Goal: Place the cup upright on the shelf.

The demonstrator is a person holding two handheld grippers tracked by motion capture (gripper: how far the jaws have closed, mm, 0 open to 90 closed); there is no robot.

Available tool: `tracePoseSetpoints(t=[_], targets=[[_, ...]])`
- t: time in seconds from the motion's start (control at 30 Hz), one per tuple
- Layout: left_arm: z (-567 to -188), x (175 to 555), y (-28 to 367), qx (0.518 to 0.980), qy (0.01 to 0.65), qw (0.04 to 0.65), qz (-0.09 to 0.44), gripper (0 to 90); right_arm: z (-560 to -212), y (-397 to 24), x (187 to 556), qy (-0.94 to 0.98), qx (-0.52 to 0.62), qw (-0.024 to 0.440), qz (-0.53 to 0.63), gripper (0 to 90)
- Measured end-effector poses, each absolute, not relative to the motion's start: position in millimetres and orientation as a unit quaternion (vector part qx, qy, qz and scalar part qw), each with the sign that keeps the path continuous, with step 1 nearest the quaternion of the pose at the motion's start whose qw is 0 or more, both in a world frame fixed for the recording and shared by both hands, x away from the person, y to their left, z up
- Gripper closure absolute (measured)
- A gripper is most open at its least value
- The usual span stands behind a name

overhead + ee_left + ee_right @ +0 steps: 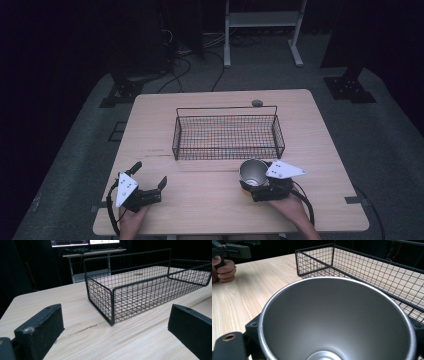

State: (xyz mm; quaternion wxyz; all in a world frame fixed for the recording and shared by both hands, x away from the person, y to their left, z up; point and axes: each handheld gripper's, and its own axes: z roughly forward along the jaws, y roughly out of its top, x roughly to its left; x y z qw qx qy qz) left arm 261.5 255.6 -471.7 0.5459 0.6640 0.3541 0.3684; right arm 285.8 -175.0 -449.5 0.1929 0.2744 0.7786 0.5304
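We see the right tongs [256,186] at the near right of the light wooden tabletop [210,200], closed around a metal cup [253,172] that stands with its mouth open upward, just in front of the near long side of the black wire basket [228,134]. In the right gripper view we look straight down into the cup [337,320]; its grey, smooth inner wall narrows to a flat base, and the black jaws press against its outer wall on both sides. Beyond its rim we note the wire basket [372,267] close behind, and, farther off at the upper left, the person's other hand [223,268] on its handle. We find the left tongs [150,176] at the near left of the tabletop, well apart from the cup, with the jaws spread wide and nothing between them. In the left gripper view the two black jaws stand far apart over bare wood [105,340], and the near corner of the basket [140,292] lies ahead between them, not touched. We observe that the basket sits at the middle of the tabletop, its long sides running across the table. A small dark round object [257,103] rests near the far edge of the tabletop, behind the basket.
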Motion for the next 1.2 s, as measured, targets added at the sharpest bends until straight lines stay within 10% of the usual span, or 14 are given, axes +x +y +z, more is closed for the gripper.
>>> tracePoseSetpoints(t=[1.2], targets=[[-472,262,256,0.664,0.355,0.546,0.368,0.0,-387,-180,320,0.769,0.26,0.159,0.562,11.4]])
